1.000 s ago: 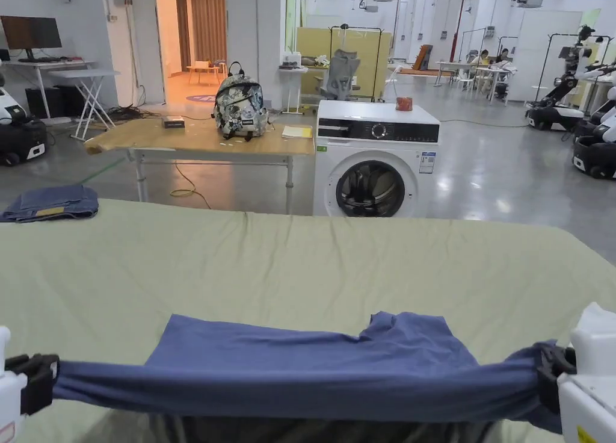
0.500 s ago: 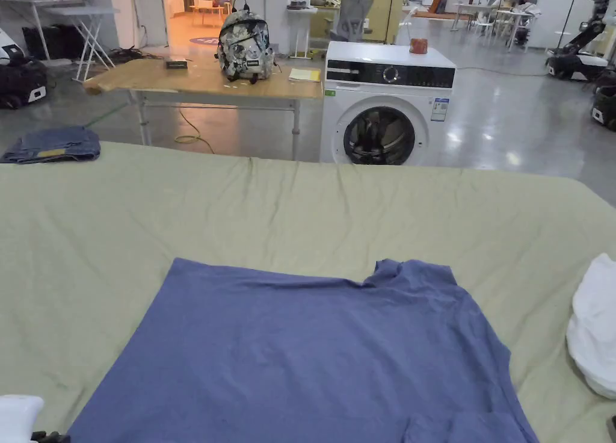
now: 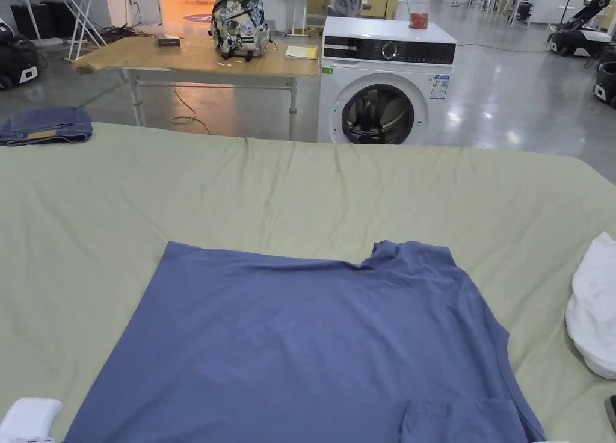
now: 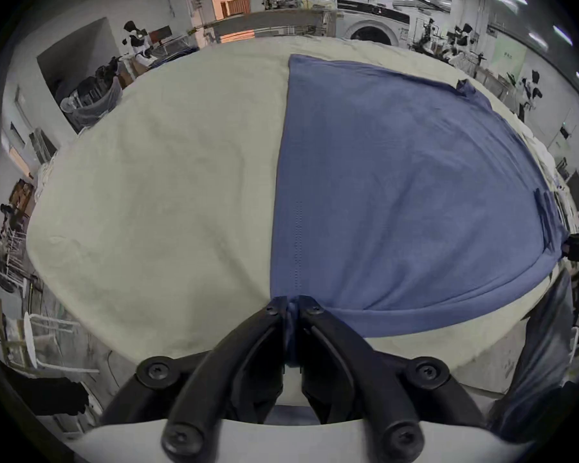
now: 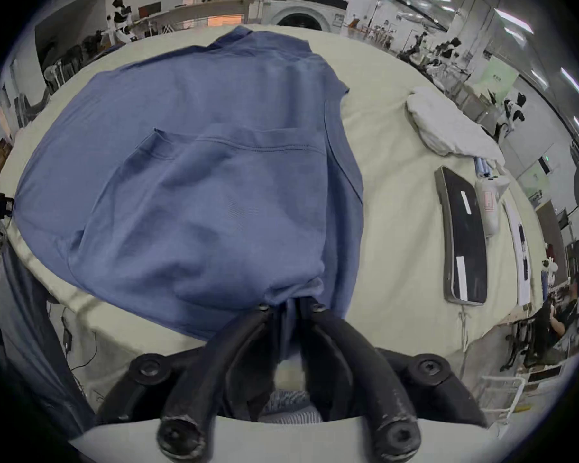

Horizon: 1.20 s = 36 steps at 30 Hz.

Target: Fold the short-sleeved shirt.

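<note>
Blue cloth of the short-sleeved shirt (image 3: 313, 342) lies spread flat on the olive-green sheet covering the worktop (image 3: 301, 197), with its collar end pointing toward the washing machine (image 3: 379, 80) and its near edge reaching the worktop's front edge. A short sleeve is folded over onto the body at the shirt's near right side, its stitched hem running across the cloth in the right gripper view. The left gripper (image 4: 293, 306) has its jaws pressed together on the shirt's near left corner, a thin strip of blue fabric pinched between the tips. The right gripper (image 5: 291, 306) is likewise clamped on the shirt's near right corner, with bunched cloth gathered between the jaw tips. A white bundle of fabric (image 3: 592, 306) sits on the sheet to the right of the shirt, apart from it, and a dark flat device (image 5: 463, 236) lies on the sheet farther toward the near right of the shirt. Folded denim (image 3: 45, 125) rests at the far left corner of the worktop, well apart from the shirt. Beyond the worktop and left of the washing machine stands a wooden table (image 3: 180, 56) carrying a patterned backpack (image 3: 239, 20), and a small red object (image 3: 418, 20) sits on top of the washing machine.
</note>
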Tool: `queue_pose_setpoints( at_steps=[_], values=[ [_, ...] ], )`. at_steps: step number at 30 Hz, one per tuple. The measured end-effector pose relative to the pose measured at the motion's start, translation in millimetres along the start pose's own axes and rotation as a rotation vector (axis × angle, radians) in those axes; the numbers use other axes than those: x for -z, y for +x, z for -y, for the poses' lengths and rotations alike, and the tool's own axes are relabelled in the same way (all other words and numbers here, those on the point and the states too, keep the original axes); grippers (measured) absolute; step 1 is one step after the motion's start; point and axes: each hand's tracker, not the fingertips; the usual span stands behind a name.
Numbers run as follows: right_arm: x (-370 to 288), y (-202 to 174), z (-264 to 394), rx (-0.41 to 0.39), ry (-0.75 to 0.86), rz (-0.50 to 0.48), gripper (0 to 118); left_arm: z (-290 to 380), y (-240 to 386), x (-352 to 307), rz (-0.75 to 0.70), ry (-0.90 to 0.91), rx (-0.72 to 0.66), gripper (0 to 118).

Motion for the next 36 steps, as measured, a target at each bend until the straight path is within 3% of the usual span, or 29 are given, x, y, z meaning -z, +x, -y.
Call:
queue_pose_setpoints(
  at_steps=[2, 3, 4, 5, 11, 13, 14, 15, 16, 17, 19, 22, 29, 36],
  values=[
    [-11.2, -0.4, -5.0, 0.014, 0.018, 0.018, 34, -0.8, -2.3, -7.9, 0.028, 0.024, -0.040, 15],
    [-17.1, -0.9, -7.2, 0.027, 0.045, 0.034, 59, -3.6, -3.1, -13.0, 0.043, 0.053, -0.066, 34],
    [-23.3, -0.3, -10.4, 0.047, 0.079, 0.041, 70, -7.6, -3.5, -17.5, 0.055, 0.073, -0.086, 49],
    [-30.4, 0.4, -15.7, 0.065, 0.116, 0.035, 71, -11.1, 2.8, -28.1, 0.075, 0.119, -0.103, 59],
    [-54.6, -12.1, -46.2, 0.175, 0.385, 0.026, 71, -47.6, 37.3, -53.9, 0.044, 0.325, -0.040, 58],
    [-60.6, -19.8, -52.1, 0.217, 0.506, 0.015, 59, -56.3, 50.4, -59.4, 0.021, 0.418, -0.031, 54],
    [-63.6, -24.9, -55.5, 0.218, 0.554, 0.019, 46, -59.9, 57.5, -62.1, 0.015, 0.461, -0.032, 46],
    [-66.5, -31.8, -60.3, 0.222, 0.595, 0.030, 22, -63.6, 64.1, -64.5, 0.012, 0.497, -0.031, 31],
    [-68.7, -36.6, -63.7, 0.228, 0.626, 0.029, 5, -66.6, 70.3, -66.4, 0.007, 0.528, -0.034, 17],
    [-70.8, -41.0, -66.9, 0.237, 0.665, 0.028, 0, -69.4, 72.4, -63.8, 0.001, 0.570, -0.035, 6],
    [-73.6, -48.4, -73.2, 0.238, 0.719, 0.004, 0, -72.3, 82.6, -65.0, -0.005, 0.621, -0.036, 0],
    [-77.8, -61.1, -78.2, 0.233, 0.763, -0.001, 0, -71.1, 99.2, -69.2, 0.004, 0.691, -0.020, 0],
    [-78.0, -72.0, -79.3, 0.217, 0.795, -0.026, 0, -73.3, 100.7, -71.0, 0.046, 0.671, -0.062, 0],
    [-74.0, -70.0, -78.7, 0.180, 0.754, -0.017, 0, -65.8, 56.1, -60.9, 0.130, 0.328, -0.021, 0]
  ],
)
